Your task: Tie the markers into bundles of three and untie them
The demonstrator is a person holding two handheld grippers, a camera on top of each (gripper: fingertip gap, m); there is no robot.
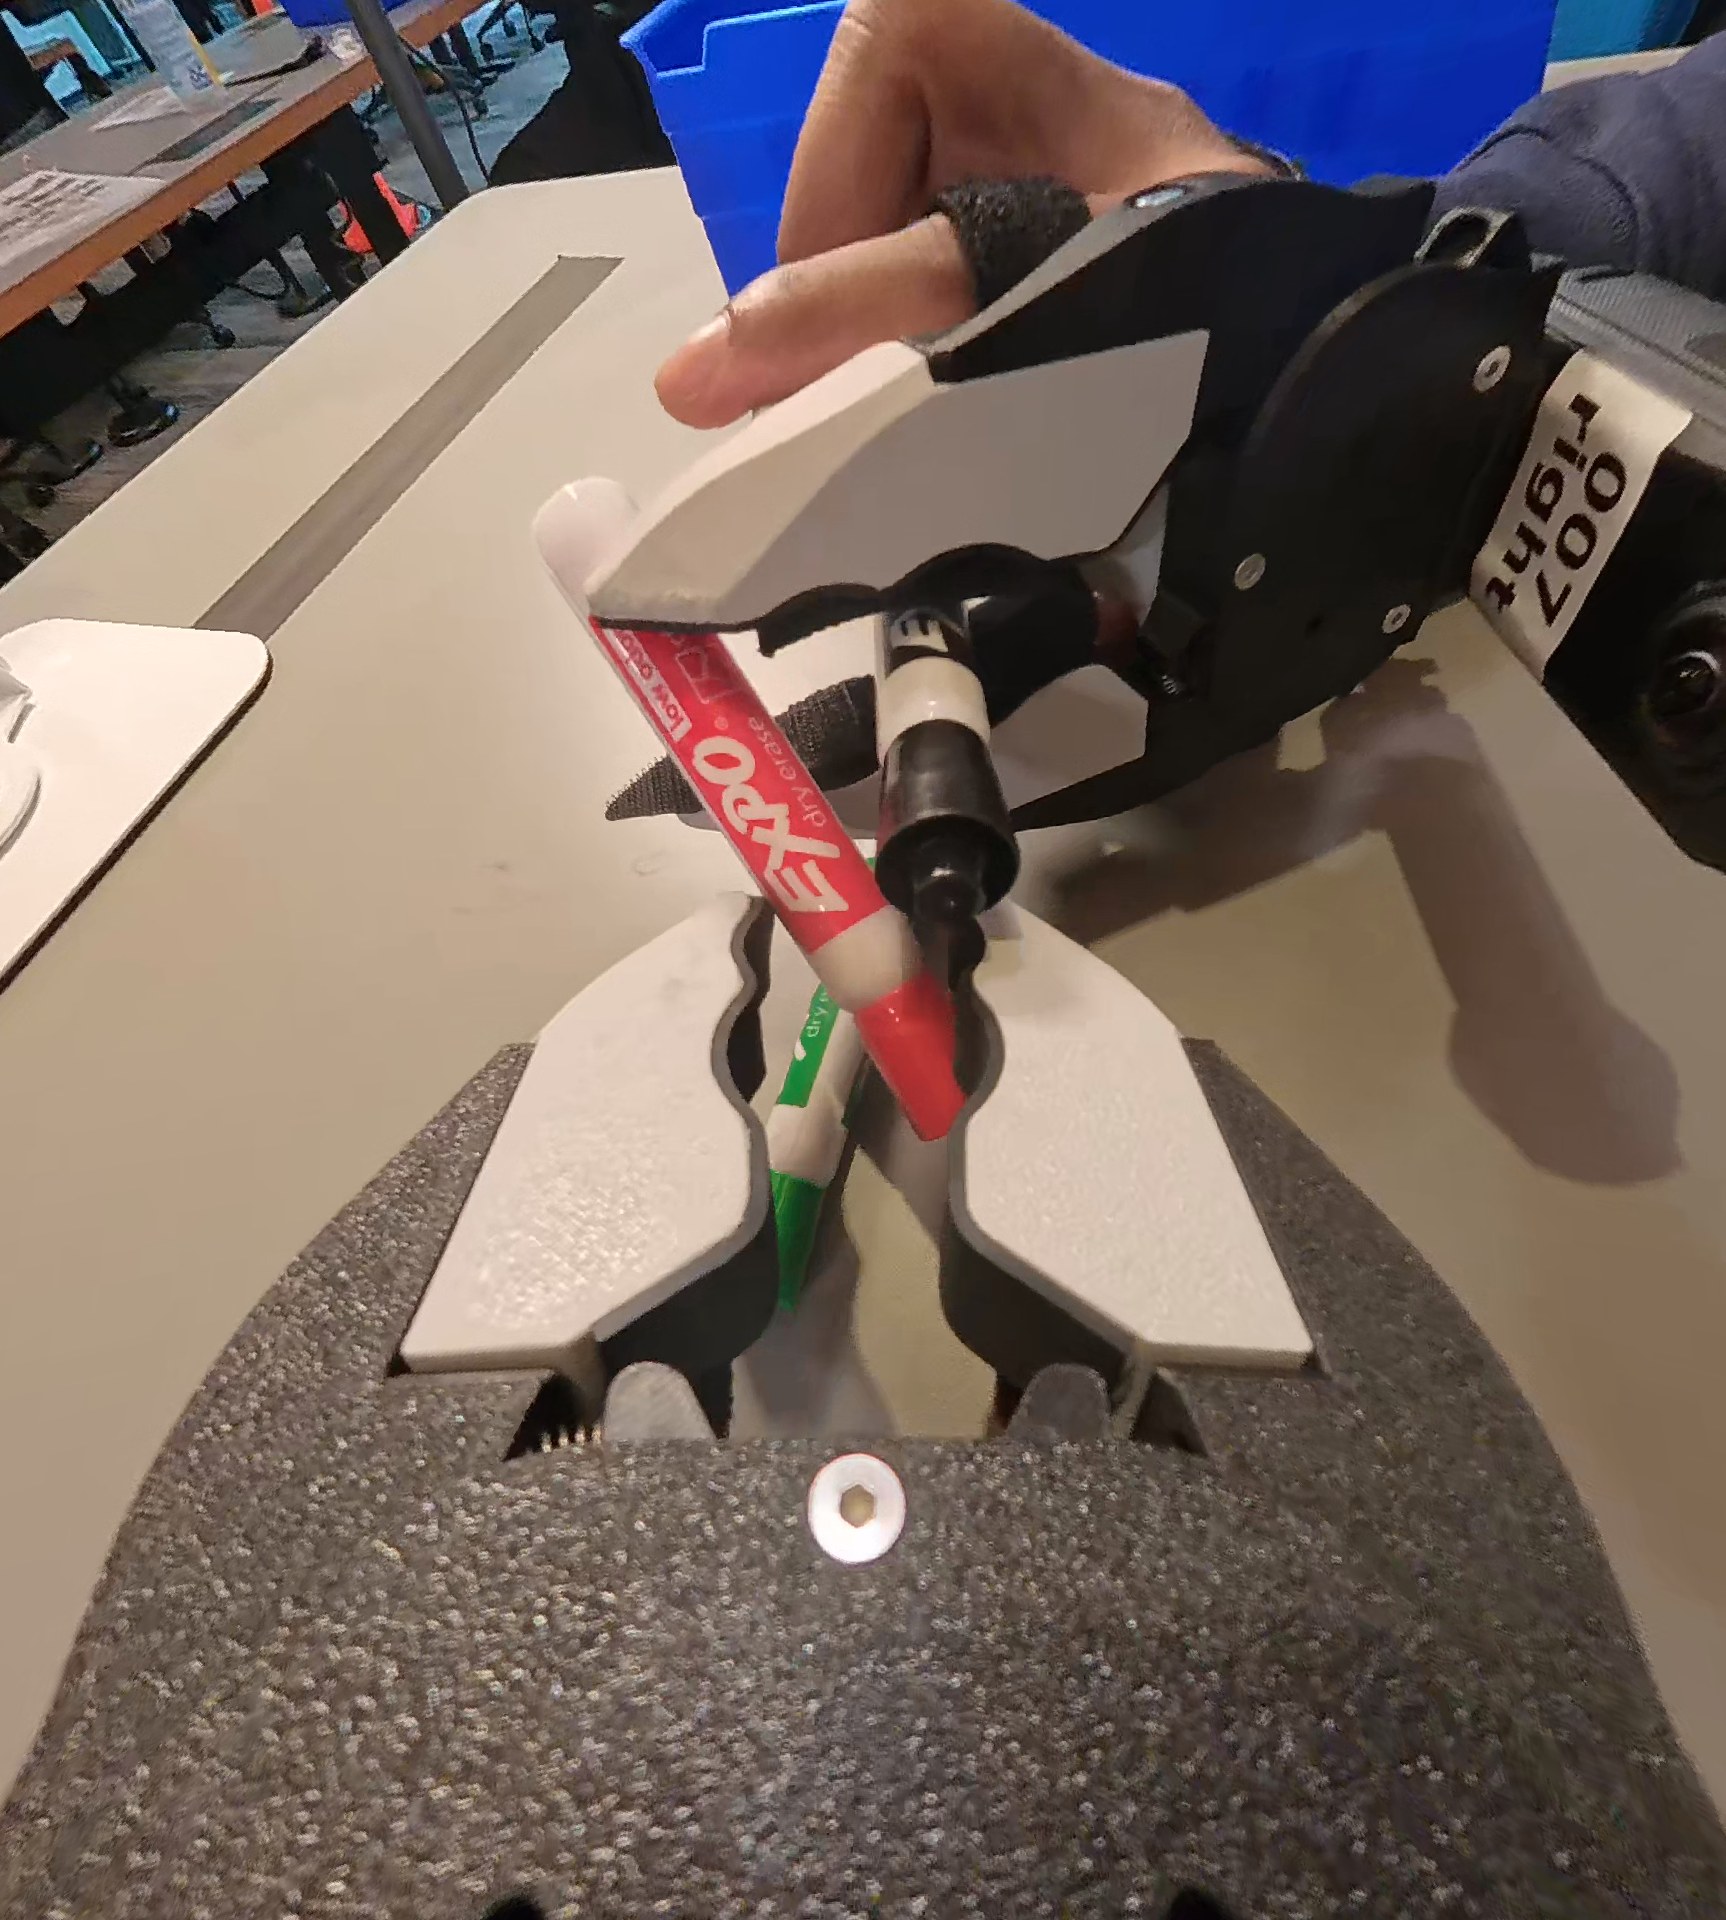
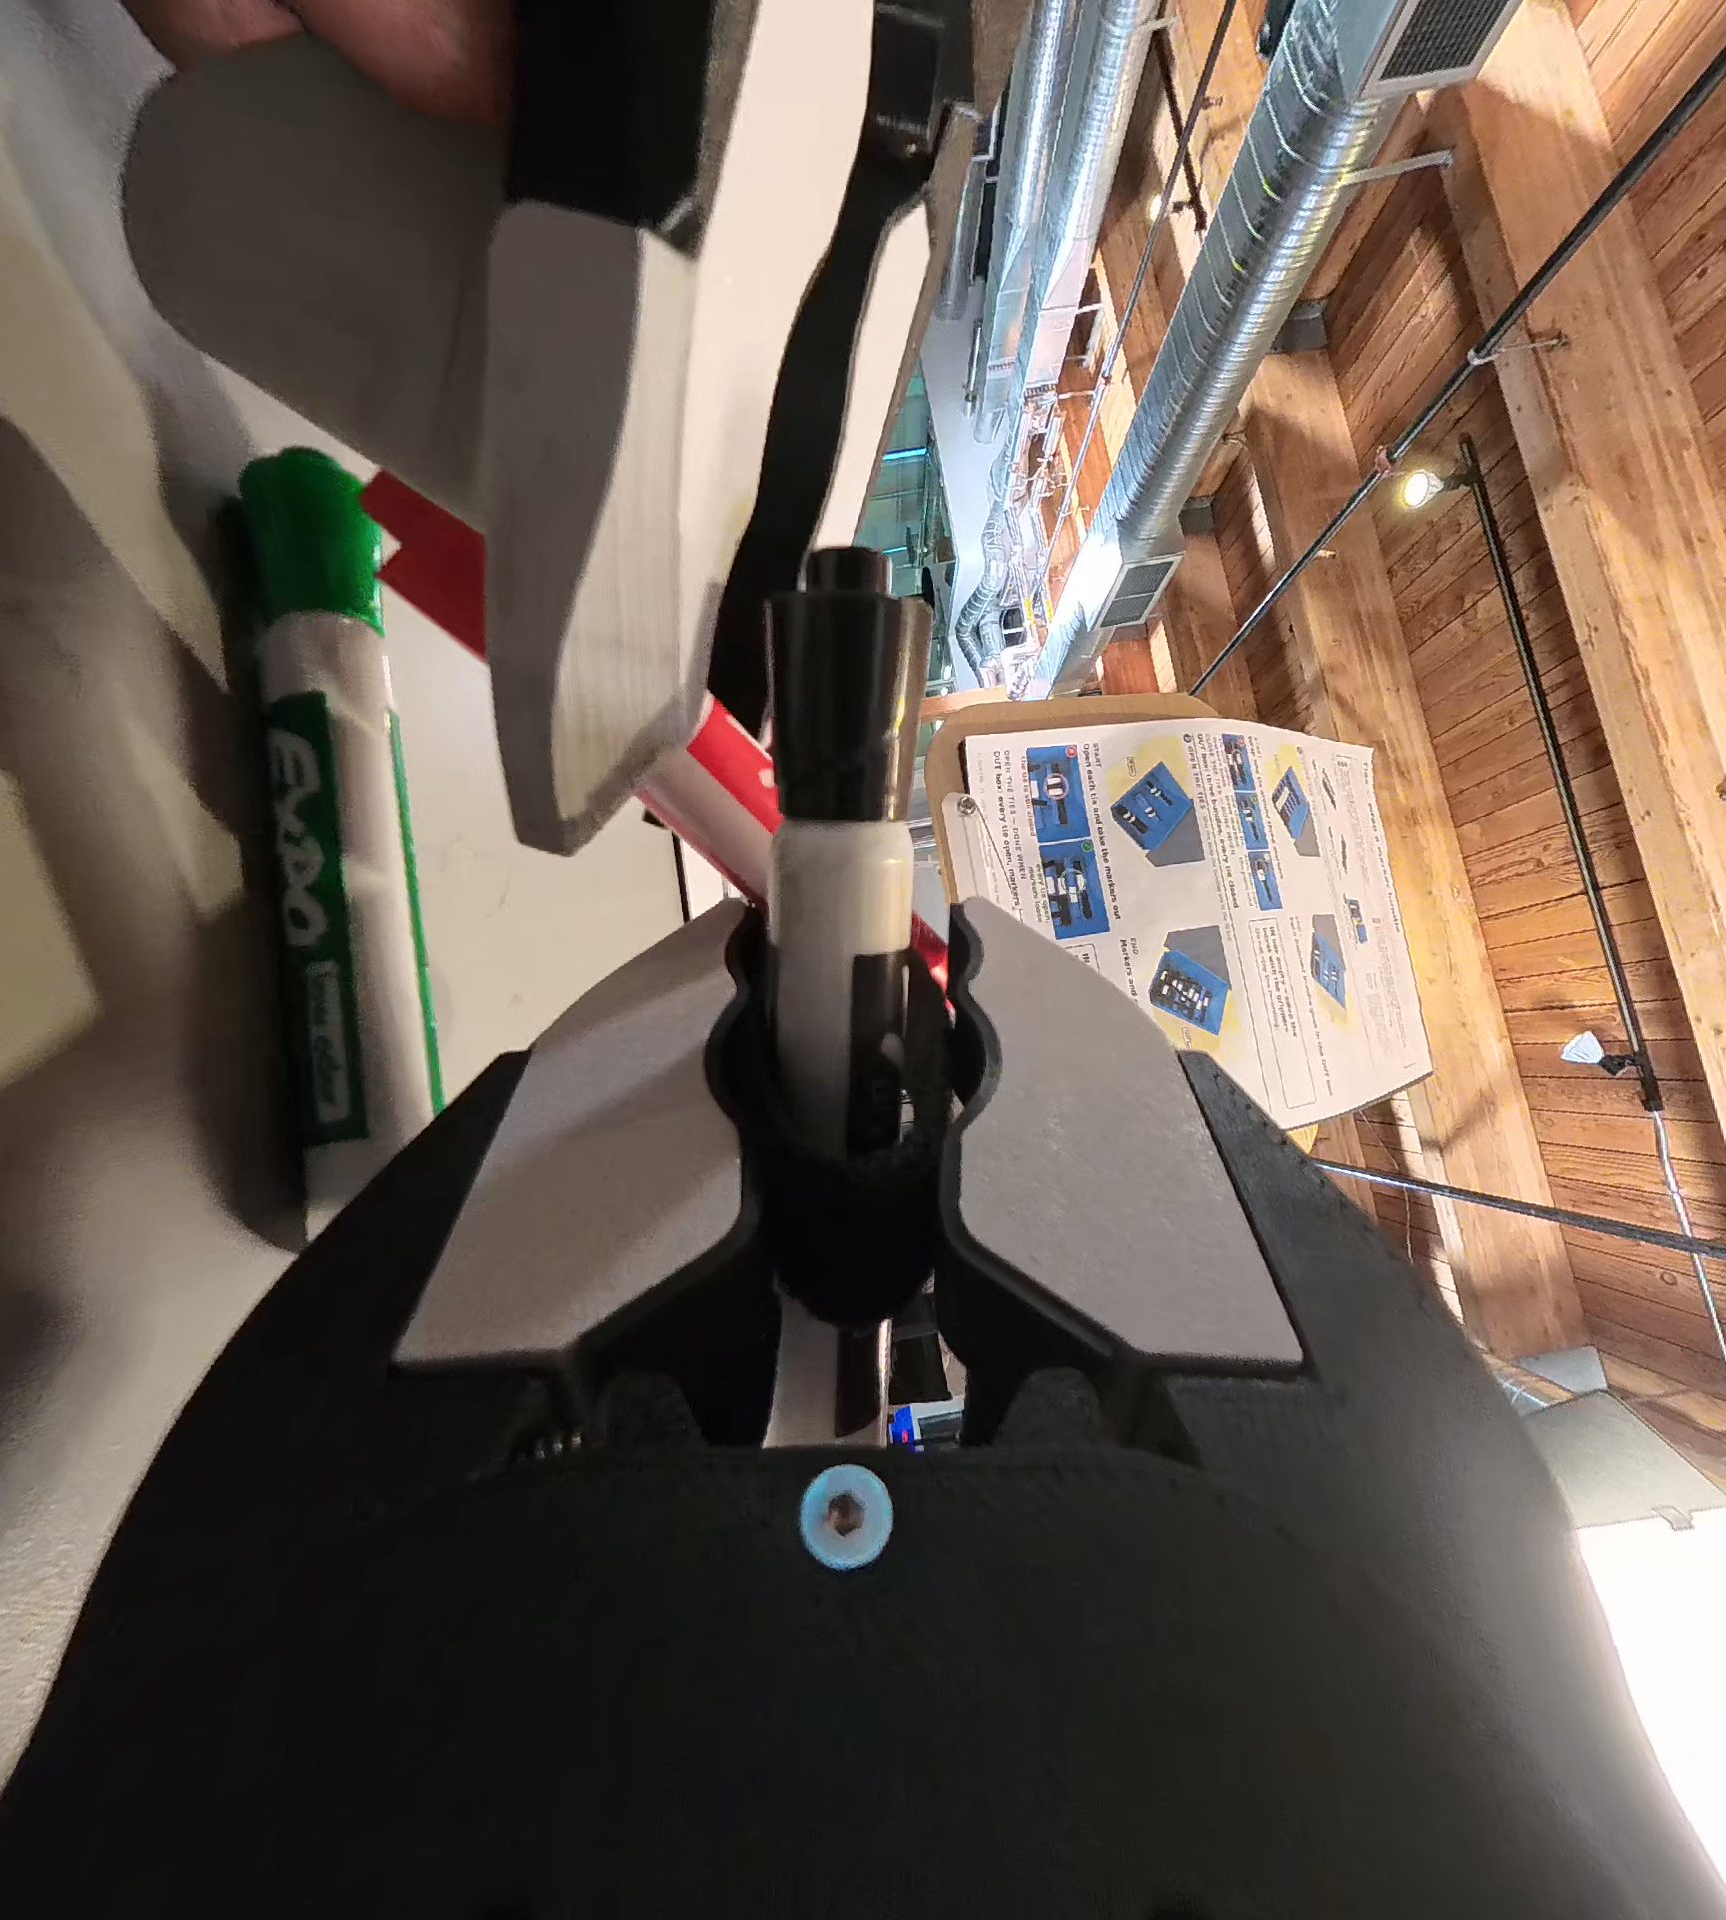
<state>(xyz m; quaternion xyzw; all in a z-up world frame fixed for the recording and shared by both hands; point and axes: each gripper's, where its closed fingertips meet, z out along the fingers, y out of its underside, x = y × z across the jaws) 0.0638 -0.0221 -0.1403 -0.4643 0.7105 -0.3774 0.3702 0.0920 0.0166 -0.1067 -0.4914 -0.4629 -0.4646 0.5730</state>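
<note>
The right gripper (image 1: 900, 665) comes in from the right side of the table (image 1: 339, 935), tipped over sideways, with the black marker (image 2: 843, 831) and a wrap of black strap (image 2: 854, 1195) seated between its fingers. Those jaws are closed on the marker and strap; the marker's long axis runs straight out along the fingers, capped end leading, and in the left wrist view that end points down toward the left gripper (image 1: 864, 997).

The red marker (image 1: 734, 769) lies crosswise to it, slanting from far-left and high to near-right and low. Its upper end is tucked under the right gripper's upper finger (image 1: 900, 488); its red cap dips into the mouth of the left gripper. The left jaws stand partly open around that cap: the right finger (image 1: 1077, 1122) is just beside it, but I cannot tell whether either pad presses, so I would not call it a grip.

The green marker (image 2: 334, 831) is out of the bundle, flat on the table below the left gripper, its length running near to far, with its green cap at the far end in the right wrist view.

The relation that matters, as I judge it: the red marker's low end is already between the left fingers, so the left gripper is nearer to take it. The two markers cross in an X, so a pull along the red marker's slant, toward the near side, looks cleanest for freeing it. Risk: the loose strap tail (image 1: 734, 769) snagging it.
</note>
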